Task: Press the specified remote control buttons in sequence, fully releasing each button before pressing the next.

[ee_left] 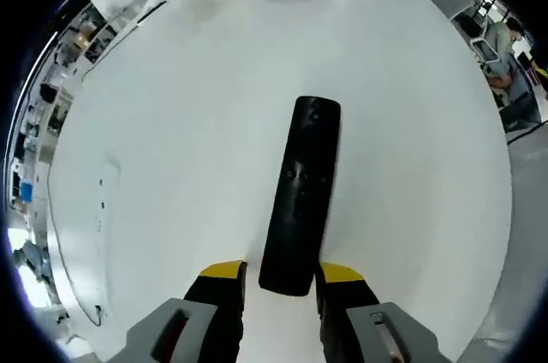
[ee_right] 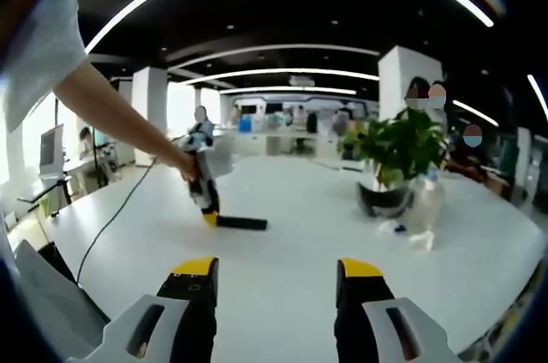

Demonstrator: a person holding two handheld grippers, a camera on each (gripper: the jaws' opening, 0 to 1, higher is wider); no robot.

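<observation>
Remote (ee_left: 301,196) on white table (ee_left: 171,140)

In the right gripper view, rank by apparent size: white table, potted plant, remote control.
1. white table
2. potted plant
3. remote control, though it lies foreshortened, so its true size is unsure.

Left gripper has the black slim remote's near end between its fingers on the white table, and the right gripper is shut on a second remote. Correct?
Not quite: the right gripper is open and holds nothing, per the right gripper view. The left gripper does straddle the black slim remote on the white table.
</observation>
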